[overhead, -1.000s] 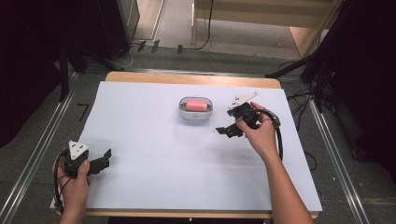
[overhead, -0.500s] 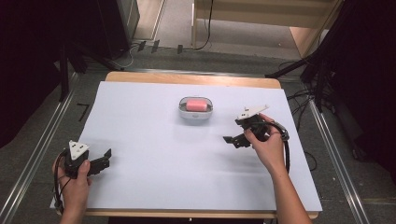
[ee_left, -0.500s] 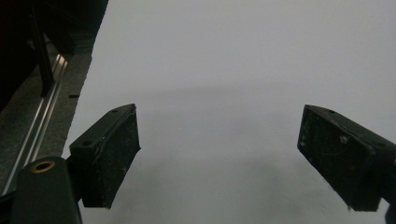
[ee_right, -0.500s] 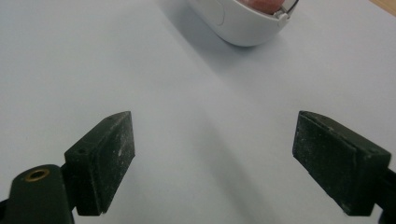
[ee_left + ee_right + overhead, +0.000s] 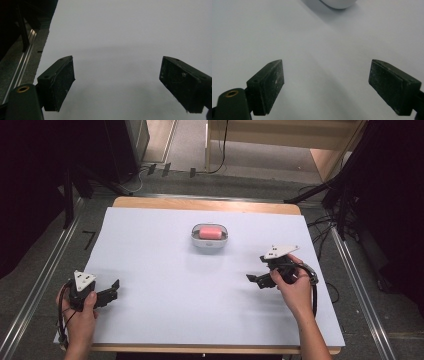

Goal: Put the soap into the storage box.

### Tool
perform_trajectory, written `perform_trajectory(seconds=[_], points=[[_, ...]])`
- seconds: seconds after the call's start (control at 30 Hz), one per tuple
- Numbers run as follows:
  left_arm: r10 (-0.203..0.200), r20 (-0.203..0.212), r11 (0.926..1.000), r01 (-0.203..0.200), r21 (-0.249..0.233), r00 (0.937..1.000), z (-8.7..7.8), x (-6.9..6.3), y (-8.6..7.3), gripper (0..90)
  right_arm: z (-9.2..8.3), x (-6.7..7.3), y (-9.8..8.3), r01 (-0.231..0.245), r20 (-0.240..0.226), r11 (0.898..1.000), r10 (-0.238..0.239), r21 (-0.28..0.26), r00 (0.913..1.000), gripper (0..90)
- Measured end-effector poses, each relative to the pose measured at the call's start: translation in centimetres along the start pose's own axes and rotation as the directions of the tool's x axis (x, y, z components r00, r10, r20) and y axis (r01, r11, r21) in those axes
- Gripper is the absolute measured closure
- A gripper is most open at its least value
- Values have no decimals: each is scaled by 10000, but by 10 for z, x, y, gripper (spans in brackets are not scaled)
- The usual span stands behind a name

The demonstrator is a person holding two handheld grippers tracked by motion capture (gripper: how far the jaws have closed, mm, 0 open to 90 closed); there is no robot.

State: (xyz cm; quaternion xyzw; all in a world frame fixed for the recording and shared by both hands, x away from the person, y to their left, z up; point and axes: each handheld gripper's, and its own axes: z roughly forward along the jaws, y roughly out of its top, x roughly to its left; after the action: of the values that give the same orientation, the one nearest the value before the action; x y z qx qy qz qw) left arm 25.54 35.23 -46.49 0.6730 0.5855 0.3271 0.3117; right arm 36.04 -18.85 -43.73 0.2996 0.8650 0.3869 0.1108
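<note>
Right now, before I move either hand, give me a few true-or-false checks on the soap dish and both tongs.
1. The pink soap bar lies inside the white soap dish. True.
2. The right tongs grip the dish. False: they are open, empty and apart from it.
3. The left tongs are open over the bare white table cover. True.
4. The dish sits at the table's near left corner. False: it sits toward the far middle.

Soap (image 5: 209, 233) sits in the dish (image 5: 209, 244) mid-table, right gripper (image 5: 258, 280) nearer and to its right (left gripper (image 5: 111, 293) way off at the near-left corner).
</note>
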Motion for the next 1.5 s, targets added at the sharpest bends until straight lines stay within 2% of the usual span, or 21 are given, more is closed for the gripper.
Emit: perform_trajectory(seconds=[0.63, 0.93, 1.23, 1.5], points=[[29, -32, 10000, -29, -11, 10000, 0, -1, 0, 136, -20, 2, -44, -668, 432, 9972, 683, -346, 9967, 137], [67, -63, 10000, -67, -6, 10000, 0, -1, 0, 136, -26, 3, -58, -766, 574, 9960, 792, -453, 9952, 137], [94, -69, 10000, -94, -2, 9999, 0, -2, 0, 136, -31, 4, -73, -1040, 674, 9929, 1078, -582, 9919, 138], [136, -97, 9999, -136, -4, 9999, 0, -2, 0, 137, -40, 2, -91, -1438, 695, 9857, 1500, -879, 9862, 138]])
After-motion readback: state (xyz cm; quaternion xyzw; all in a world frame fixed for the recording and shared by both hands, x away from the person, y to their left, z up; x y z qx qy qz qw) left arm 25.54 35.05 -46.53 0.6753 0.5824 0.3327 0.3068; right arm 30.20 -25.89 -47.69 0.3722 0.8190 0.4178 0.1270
